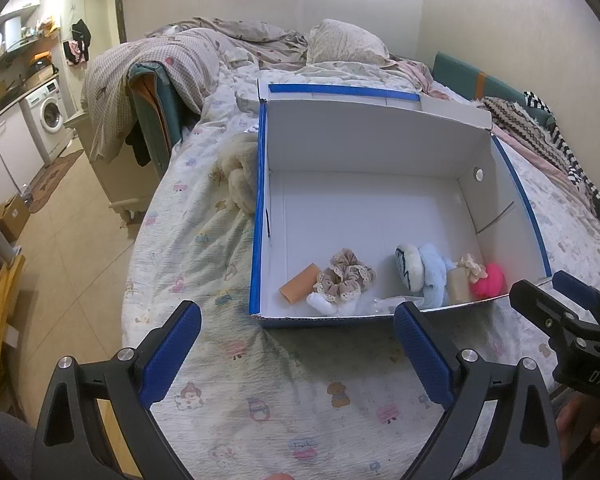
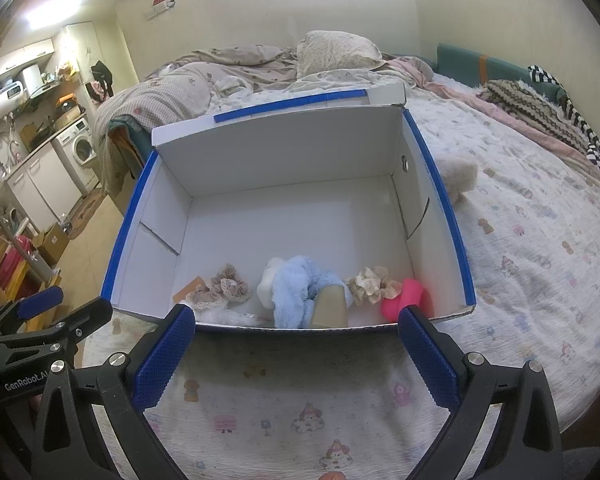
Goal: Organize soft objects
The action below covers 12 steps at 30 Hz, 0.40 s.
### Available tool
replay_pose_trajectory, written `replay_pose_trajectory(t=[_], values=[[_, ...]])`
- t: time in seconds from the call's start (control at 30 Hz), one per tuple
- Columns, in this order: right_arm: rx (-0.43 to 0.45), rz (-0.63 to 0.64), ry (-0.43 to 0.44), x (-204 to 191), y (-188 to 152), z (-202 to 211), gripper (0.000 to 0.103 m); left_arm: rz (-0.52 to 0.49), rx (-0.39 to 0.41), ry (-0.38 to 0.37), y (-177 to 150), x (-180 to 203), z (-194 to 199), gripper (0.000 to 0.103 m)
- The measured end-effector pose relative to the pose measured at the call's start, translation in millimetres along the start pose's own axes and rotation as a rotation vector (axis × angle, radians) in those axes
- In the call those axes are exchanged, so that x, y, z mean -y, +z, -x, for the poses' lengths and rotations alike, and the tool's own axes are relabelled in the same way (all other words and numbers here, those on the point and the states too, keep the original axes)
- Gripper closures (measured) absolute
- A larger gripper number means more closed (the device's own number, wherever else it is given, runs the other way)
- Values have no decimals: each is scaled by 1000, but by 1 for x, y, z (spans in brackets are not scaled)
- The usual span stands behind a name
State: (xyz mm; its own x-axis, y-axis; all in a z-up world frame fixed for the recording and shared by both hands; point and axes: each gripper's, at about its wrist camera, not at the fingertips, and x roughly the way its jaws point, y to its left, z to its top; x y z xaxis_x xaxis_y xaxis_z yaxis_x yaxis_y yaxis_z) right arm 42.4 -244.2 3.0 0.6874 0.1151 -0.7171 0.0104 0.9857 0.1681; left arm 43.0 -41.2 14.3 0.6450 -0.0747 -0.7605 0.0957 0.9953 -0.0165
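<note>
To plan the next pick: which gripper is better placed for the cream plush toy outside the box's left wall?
Probably left. The left gripper is open; the plush toy lies on its side of the box, away from the right gripper.

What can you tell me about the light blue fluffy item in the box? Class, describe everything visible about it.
The light blue fluffy item looks like soft plush or fleece, crumpled in loose folds rather than laid flat. It lies inside the white cardboard box, against the near wall, about midway along the row of small things. A white plush piece with dark markings presses against one side, and a tan cylinder leans on the other. What the item actually is cannot be told. Neither gripper touches it.
</note>
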Motion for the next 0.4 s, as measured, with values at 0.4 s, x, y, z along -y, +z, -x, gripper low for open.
replay_pose_trajectory(t=[0.4], values=[[0,0,1,0,0,0,0,3,-2,-19,-1,1,0,6]])
